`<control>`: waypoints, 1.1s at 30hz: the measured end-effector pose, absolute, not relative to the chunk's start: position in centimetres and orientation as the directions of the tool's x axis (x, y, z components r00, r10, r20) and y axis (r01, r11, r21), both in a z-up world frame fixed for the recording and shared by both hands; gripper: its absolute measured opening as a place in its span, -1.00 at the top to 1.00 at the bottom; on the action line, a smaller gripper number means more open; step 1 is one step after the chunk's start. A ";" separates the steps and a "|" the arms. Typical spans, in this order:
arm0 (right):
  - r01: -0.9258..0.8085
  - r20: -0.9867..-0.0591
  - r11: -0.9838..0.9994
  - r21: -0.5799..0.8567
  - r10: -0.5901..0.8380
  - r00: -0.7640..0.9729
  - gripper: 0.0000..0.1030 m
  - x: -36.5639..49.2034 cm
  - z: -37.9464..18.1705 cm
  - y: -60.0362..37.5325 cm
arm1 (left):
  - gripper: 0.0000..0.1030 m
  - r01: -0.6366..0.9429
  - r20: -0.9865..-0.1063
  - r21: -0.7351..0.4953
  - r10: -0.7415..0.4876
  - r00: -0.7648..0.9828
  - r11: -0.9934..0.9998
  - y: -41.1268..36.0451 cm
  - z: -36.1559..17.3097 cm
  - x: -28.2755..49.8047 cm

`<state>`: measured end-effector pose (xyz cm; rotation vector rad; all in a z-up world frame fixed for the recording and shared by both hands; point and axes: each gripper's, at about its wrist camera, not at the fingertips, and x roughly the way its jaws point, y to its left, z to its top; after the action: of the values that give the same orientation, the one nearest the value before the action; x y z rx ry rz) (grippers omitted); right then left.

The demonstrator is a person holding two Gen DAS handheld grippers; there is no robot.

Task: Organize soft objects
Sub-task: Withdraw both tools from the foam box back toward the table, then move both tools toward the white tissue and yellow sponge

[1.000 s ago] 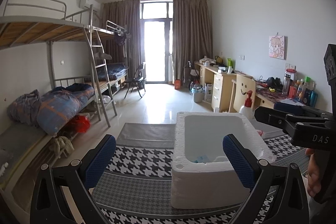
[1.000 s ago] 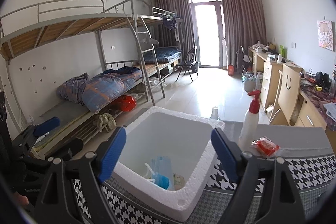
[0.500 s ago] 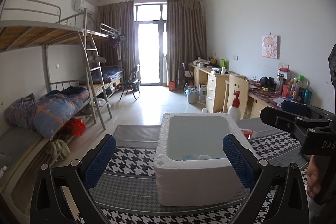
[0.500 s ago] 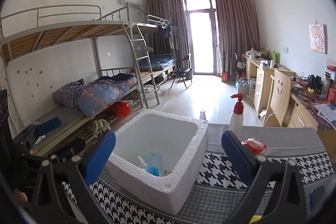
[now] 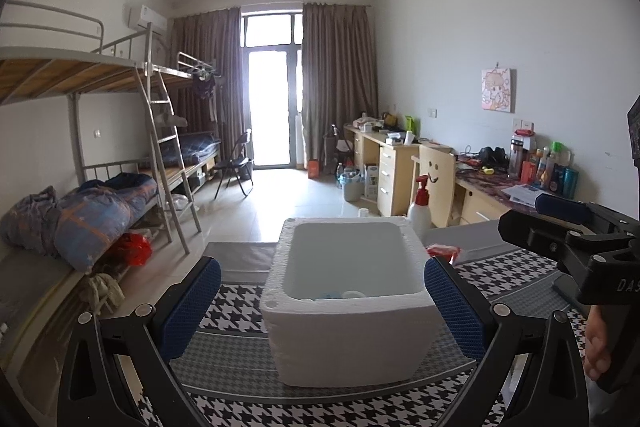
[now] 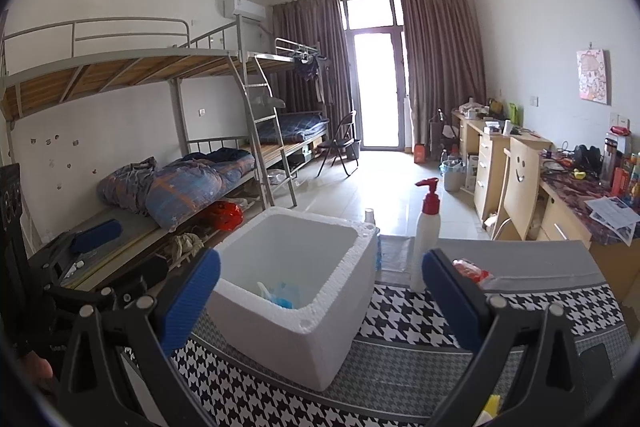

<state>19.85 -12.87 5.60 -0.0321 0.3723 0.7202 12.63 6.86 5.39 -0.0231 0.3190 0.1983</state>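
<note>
Both grippers empty, red packet lies right of the box

Left gripper (image 5: 322, 303) jaws wide apart, nothing between the pads; the white foam box (image 5: 348, 311) sits straight ahead on the houndstooth cloth (image 5: 240, 311). Right gripper (image 6: 320, 301) has just been opening, jaws now fully apart, also empty.

Box holds a few items at the bottom: a bluish soft pack (image 6: 286, 297) and something white, too small to identify. Still outside the box: a red packet (image 6: 472, 271) on the grey band along the cloth's far edge, just beside the pump bottle (image 6: 425, 239), which stands upright near the box's far right corner.

Key relation: in the right wrist view the red packet sits right behind the right-hand pad, so the right gripper is nearer; from the left view it is past the box's right wall. Packet's long axis looks roughly parallel to the far edge, partly hidden. Likely next step: swing the right gripper slightly right and forward, then close across the packet's short side.
</note>
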 end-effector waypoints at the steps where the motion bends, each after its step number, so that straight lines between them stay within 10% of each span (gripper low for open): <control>1: -0.650 -0.342 0.754 0.098 0.638 0.690 -0.98 19.8 5.6 -13.1 | -0.98 -0.193 -0.313 0.009 0.186 0.931 0.981 6.6 5.4 12.6; 33: -0.602 -0.322 0.795 0.076 0.591 0.740 -0.98 16.5 4.5 -18.5 | -0.98 -0.075 -0.310 -0.014 0.067 0.948 0.997 2.5 4.7 11.4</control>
<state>16.48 -18.48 4.52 -0.0332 0.3415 0.6546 11.36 2.48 4.71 -0.0253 0.3143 0.0723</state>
